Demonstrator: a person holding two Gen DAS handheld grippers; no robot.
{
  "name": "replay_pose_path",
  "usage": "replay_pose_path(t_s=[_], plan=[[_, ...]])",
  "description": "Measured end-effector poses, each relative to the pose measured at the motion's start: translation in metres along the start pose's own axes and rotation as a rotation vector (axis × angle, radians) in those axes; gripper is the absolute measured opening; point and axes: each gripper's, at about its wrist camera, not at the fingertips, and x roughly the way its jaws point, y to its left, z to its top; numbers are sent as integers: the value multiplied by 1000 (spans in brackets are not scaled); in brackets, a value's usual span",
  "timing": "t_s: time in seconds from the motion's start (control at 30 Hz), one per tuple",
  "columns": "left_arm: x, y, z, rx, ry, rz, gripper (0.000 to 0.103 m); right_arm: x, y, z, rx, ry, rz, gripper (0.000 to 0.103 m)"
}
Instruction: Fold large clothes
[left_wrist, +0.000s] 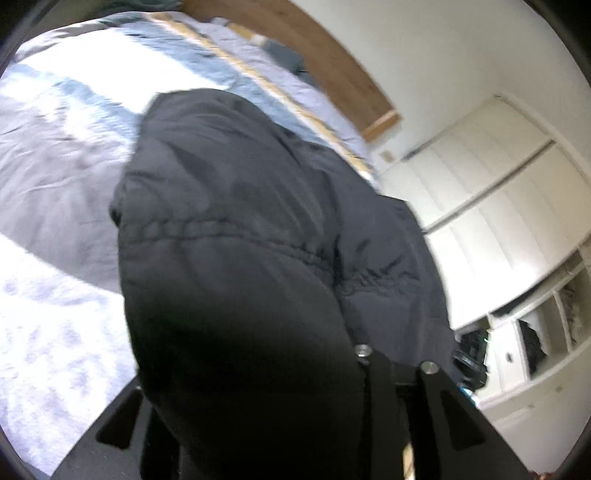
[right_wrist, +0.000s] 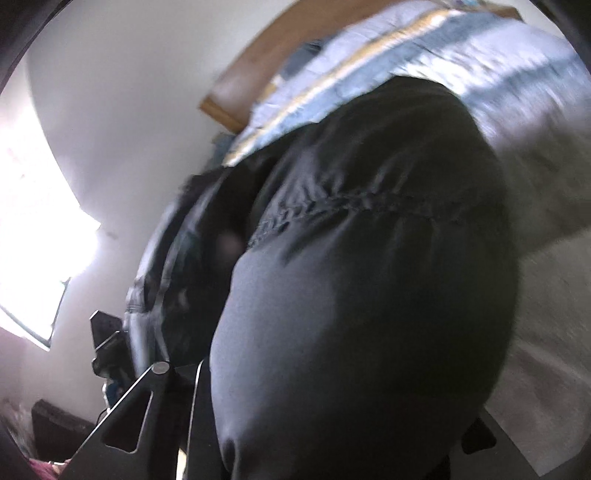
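A large black padded jacket (left_wrist: 236, 258) with a gathered seam across it hangs from both grippers over the bed (left_wrist: 55, 177). It fills the middle of the left wrist view and of the right wrist view (right_wrist: 369, 277). My left gripper (left_wrist: 266, 424) is shut on the jacket's edge; the cloth drapes over its fingers (left_wrist: 436, 413) and hides the left one. My right gripper (right_wrist: 325, 435) is shut on the jacket too; its left finger (right_wrist: 147, 406) shows, and cloth covers the rest.
The bed has a pale blue striped cover (left_wrist: 122, 74) and a wooden headboard (left_wrist: 332, 62). White wardrobe doors (left_wrist: 498, 192) and open shelves (left_wrist: 543, 332) stand to the right. A bright window (right_wrist: 33, 221) is on the left in the right wrist view.
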Motion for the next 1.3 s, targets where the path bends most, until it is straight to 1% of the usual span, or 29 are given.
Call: replay_pose_path(t_s=[0.03,0.07,0.1,0.13,0.17,0.2,0.23,0.27,0.3,0.37,0.4,0.47,0.5,0.53,0.6,0.67,0.7,0.73,0.77,0.83,0.9,1.0,1.1,1.23,1.3], plan=[[2,2,3,2,8,37,43,3,-9,-1,6,11,-20,37],[4,8,3,5,28,85,48,2,-16,-2,0,17,-46,45],[1,19,5,6,39,102,56,-1,-19,-1,0,19,-67,56],[-1,24,4,0,53,120,60,0,-24,0,1,21,-110,63],[-6,31,4,-15,61,127,62,2,-13,-5,-10,22,-148,76],[-13,39,6,-36,61,129,64,0,-8,0,-15,22,-174,89],[-23,50,7,-55,57,128,66,-6,-23,0,-18,21,-216,94],[-30,54,12,-73,50,127,67,-12,-27,-1,-22,17,-263,100],[-40,66,15,-94,43,126,69,-17,-33,-1,-20,14,-277,102],[-57,81,15,-120,38,142,70,-34,-40,-3,-5,-2,-321,103],[-68,84,13,-117,35,169,70,-37,-25,-11,-4,-9,-334,103],[-85,85,13,-100,32,228,70,-57,-25,-15,0,-26,-374,103],[-82,80,25,-96,28,265,70,-57,-23,-6,1,-33,-388,103],[-90,79,22,-91,31,312,70,-68,-20,-13,3,-43,-407,103],[-99,80,13,-110,32,335,70,-81,-8,-19,6,-46,-463,103],[-109,78,3,-131,40,419,70,-89,-3,-25,-2,-44,-520,103],[-116,77,-3,-117,52,495,70,-120,-15,-49,-13,-43,-543,103],[-122,83,-6,-115,59,534,70,-132,-15,-56,-24,-42,-568,103],[-126,79,-12,-124,58,549,70,-141,-11,-63,-27,-41,-589,103],[-140,75,-22,-148,39,547,70,-160,-4,-75,-25,-58,-604,103],[-153,64,-30,-140,13,540,70,-179,4,-87,-28,-80,-591,103],[-173,38,-47,-92,-41,550,70,-201,26,-108,-38,-123,-571,103],[-188,2,-67,-20,-114,542,70,-209,46,-123,-53,-156,-548,103],[-204,-43,-94,56,-164,522,70,-225,83,-152,-88,-206,-508,103],[-208,-60,-109,86,-176,511,70,-229,106,-170,-123,-225,-510,103]])
